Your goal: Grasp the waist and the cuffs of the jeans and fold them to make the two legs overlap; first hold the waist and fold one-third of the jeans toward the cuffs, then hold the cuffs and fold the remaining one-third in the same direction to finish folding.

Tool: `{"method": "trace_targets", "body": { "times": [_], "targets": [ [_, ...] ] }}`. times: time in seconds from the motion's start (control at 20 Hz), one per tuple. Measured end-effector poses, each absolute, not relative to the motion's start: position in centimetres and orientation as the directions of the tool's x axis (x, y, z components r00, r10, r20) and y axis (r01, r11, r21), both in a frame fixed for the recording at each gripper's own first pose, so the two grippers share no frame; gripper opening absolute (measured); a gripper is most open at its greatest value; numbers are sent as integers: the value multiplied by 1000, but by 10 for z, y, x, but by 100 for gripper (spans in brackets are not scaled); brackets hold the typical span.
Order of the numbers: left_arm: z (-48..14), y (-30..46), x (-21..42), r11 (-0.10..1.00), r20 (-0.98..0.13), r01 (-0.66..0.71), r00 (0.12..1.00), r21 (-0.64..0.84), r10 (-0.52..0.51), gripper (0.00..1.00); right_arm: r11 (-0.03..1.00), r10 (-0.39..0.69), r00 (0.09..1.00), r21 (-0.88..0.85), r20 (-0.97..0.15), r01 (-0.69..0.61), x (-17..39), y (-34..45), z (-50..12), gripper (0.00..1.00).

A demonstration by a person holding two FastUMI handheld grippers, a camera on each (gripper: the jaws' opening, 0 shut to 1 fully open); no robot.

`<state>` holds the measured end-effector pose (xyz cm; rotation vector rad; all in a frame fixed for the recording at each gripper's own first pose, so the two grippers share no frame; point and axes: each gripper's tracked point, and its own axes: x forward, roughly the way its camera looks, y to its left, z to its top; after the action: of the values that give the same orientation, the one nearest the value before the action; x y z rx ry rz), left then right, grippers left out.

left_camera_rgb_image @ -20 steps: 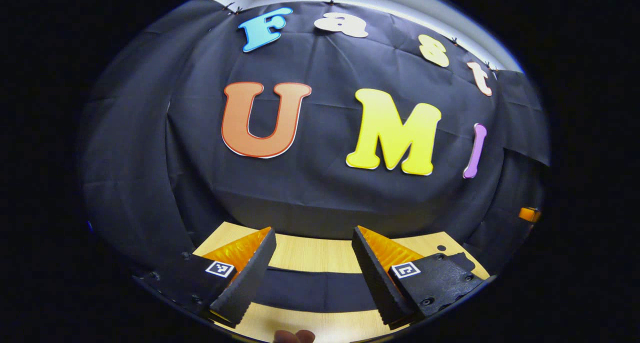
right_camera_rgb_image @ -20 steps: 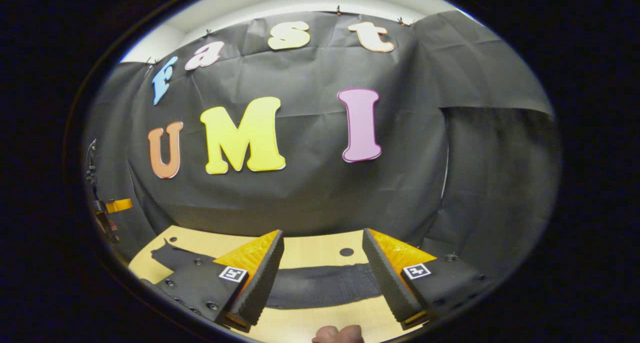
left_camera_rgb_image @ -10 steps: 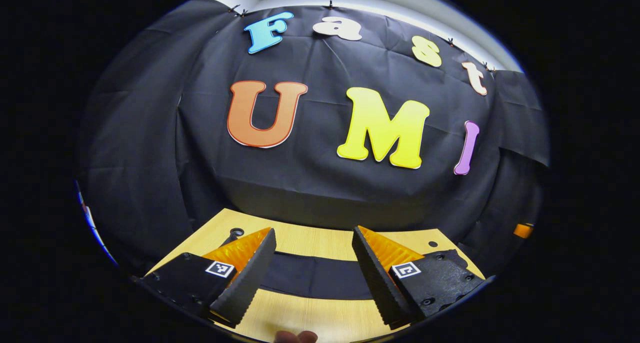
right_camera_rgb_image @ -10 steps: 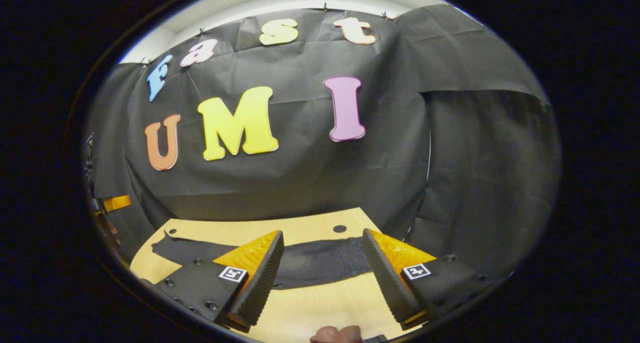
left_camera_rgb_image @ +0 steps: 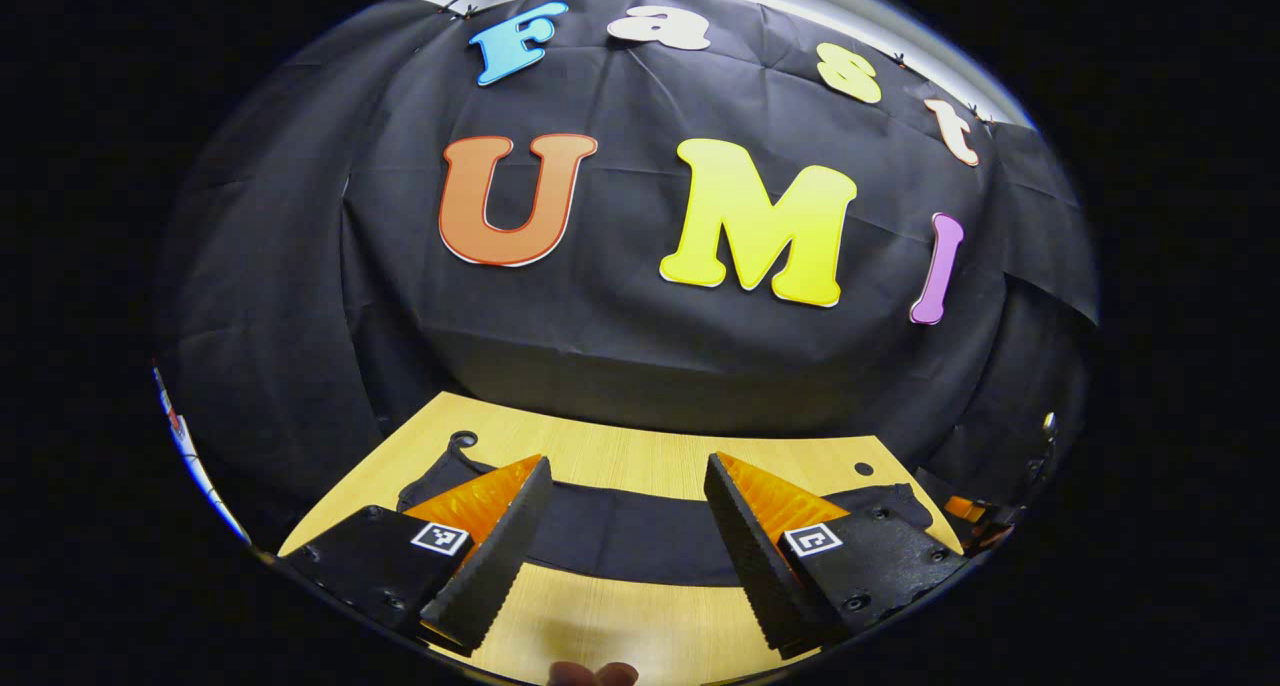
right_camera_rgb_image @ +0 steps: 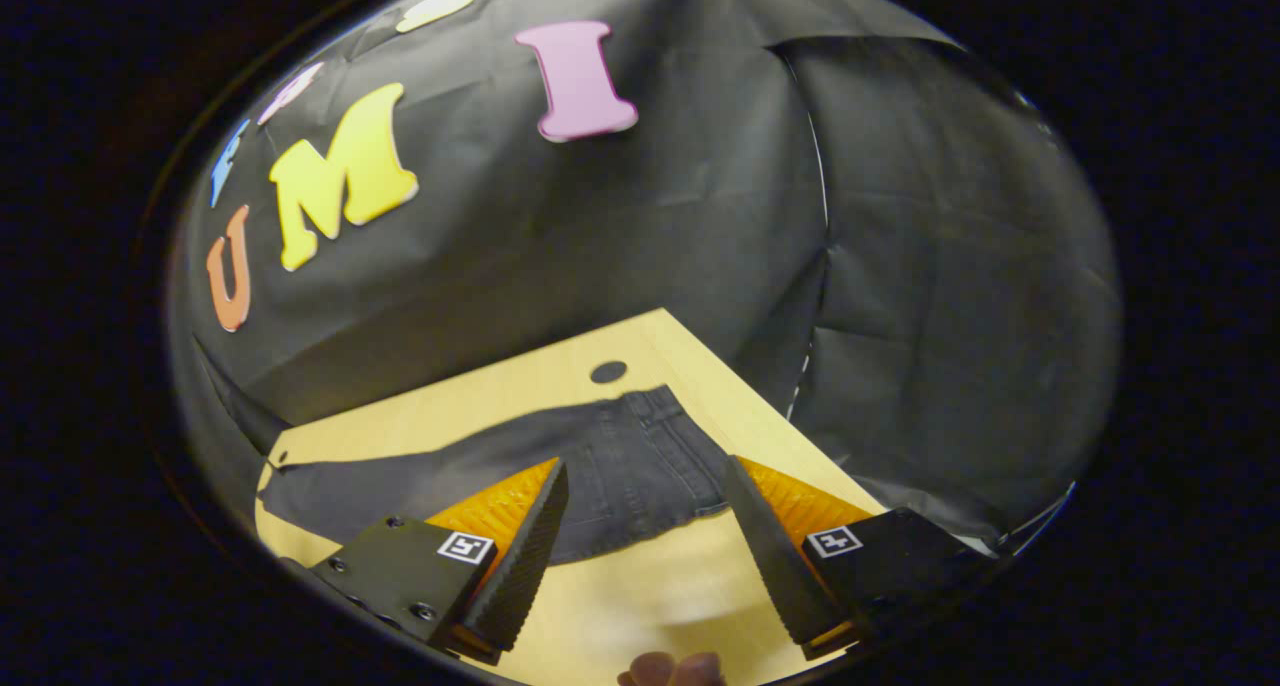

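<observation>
Dark jeans (right_camera_rgb_image: 480,471) lie flat and lengthwise on the wooden table (right_camera_rgb_image: 640,596). Their waist (right_camera_rgb_image: 680,446) is at the right end in the right gripper view, and the legs run off to the left. My right gripper (right_camera_rgb_image: 645,546) hangs open above the table's near side, just in front of the waist, touching nothing. In the left gripper view the jeans (left_camera_rgb_image: 625,536) cross the table as a dark band, with a cuff end (left_camera_rgb_image: 445,471) at the left. My left gripper (left_camera_rgb_image: 625,551) is open above the table in front of that band, holding nothing.
The table (left_camera_rgb_image: 620,456) has small round holes (right_camera_rgb_image: 608,372) near its far corners. Black cloth walls stand close behind and to the sides. A fingertip (right_camera_rgb_image: 670,669) of the holding hand shows at the bottom edge.
Both cameras have tipped downward, so more of the table and jeans shows. The right gripper has swung furthest, bringing the waist into full sight. Both stay open.
</observation>
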<state>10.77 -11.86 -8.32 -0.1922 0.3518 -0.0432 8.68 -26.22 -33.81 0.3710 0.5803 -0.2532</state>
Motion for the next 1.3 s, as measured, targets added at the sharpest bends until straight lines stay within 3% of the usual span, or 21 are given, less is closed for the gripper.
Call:
{"method": "trace_targets", "body": {
  "times": [0.25, 0.3, 0.35, 0.4, 0.45, 0.5, 0.55, 0.65, 0.7, 0.75, 0.8, 0.95, 1.05, 1.1, 1.25, 1.3],
  "targets": [
    [-97, -118, 108, 983, -392, -45, 920, -175, -28, 99, 892, -144, 756, 247, -638, 378, 116, -293, -405, 98],
    [-98, -116, 109, 984, -396, -52, 918, -169, -20, 99, 890, -137, 748, 251, -649, 380, 117, -291, -412, 90],
    [-100, -117, 109, 985, -402, -56, 915, -166, -16, 99, 891, -128, 744, 254, -656, 377, 120, -290, -416, 98],
    [-101, -115, 108, 985, -407, -59, 913, -161, -12, 98, 886, -119, 738, 265, -664, 382, 119, -289, -421, 89],
    [-102, -114, 108, 985, -410, -64, 912, -159, -7, 99, 877, -109, 742, 288, -662, 386, 119, -288, -421, 96],
    [-103, -112, 109, 984, -412, -68, 911, -162, -5, 99, 877, -107, 746, 291, -658, 382, 121, -289, -423, 89],
    [-103, -109, 109, 983, -413, -73, 911, -166, -2, 98, 885, -90, 741, 287, -666, 366, 119, -286, -426, 94],
    [-108, -105, 107, 981, -424, -83, 906, -177, 0, 99, 884, -44, 735, 316, -676, 343, 123, -276, -425, 80],
    [-110, -103, 107, 979, -429, -90, 903, -181, 3, 98, 871, -35, 743, 344, -668, 351, 127, -275, -422, 58],
    [-112, -100, 104, 978, -434, -97, 901, -183, 8, 99, 858, -21, 717, 355, -697, 370, 125, -274, -417, 54],
    [-113, -97, 102, 978, -435, -100, 901, -181, 11, 99, 853, -19, 714, 361, -700, 377, 125, -272, -419, 41],
    [-116, -88, 98, 983, -429, -100, 903, -157, 24, 99, 878, -36, 677, 300, -735, 372, 126, -272, -409, 18],
    [-115, -81, 96, 981, -416, -100, 909, -164, 23, 99, 881, -59, 676, 280, -734, 381, 123, -272, -388, 18],
    [-117, -79, 93, 980, -412, -101, 911, -170, 23, 99, 887, -68, 675, 265, -735, 377, 121, -265, -376, 9],
    [-119, -68, 89, 978, -385, -105, 923, -181, 28, 99, 917, -72, 710, 233, -701, 324, 125, -245, -317, 9],
    [-119, -64, 88, 977, -375, -106, 927, -184, 30, 99, 928, -70, 731, 224, -679, 297, 123, -238, -293, 5]
  ]
}}
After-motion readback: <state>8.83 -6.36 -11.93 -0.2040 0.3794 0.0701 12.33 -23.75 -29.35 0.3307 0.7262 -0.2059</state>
